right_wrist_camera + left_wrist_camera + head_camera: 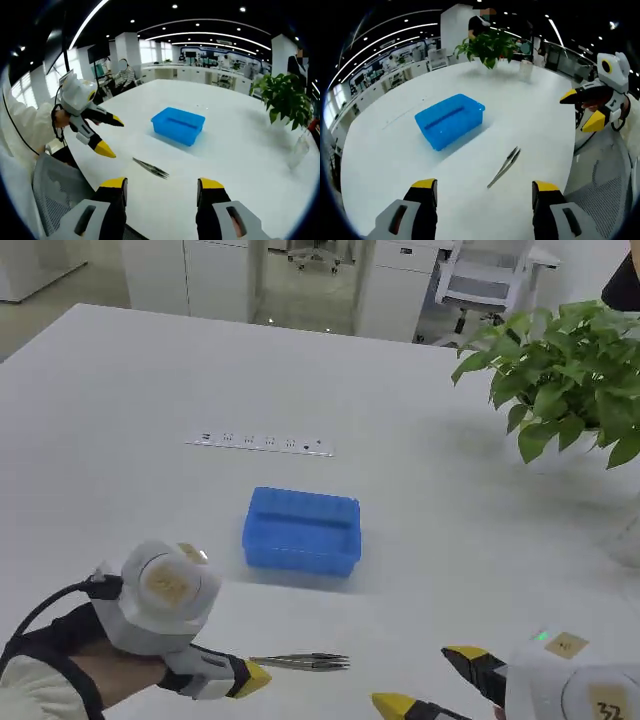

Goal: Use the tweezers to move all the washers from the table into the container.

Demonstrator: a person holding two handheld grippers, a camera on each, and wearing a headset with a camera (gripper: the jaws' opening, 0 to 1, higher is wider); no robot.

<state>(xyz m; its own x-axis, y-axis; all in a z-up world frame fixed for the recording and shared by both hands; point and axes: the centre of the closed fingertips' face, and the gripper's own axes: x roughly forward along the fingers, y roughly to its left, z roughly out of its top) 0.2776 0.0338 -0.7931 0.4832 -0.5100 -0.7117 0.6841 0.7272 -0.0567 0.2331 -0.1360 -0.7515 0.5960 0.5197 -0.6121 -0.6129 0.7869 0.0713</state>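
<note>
Head view shows the tweezers (300,662) flat on the table (470,540), nearer than the blue container (302,530). My left tongs (484,186) and right tongs (162,183) both stand apart, empty. Such thin tweezers may slip toward the near edge if I pinch badly.

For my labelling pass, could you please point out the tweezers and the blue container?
tweezers (300,663), head view, middle of the arms.
blue container (300,555), head view, front wall.
</note>
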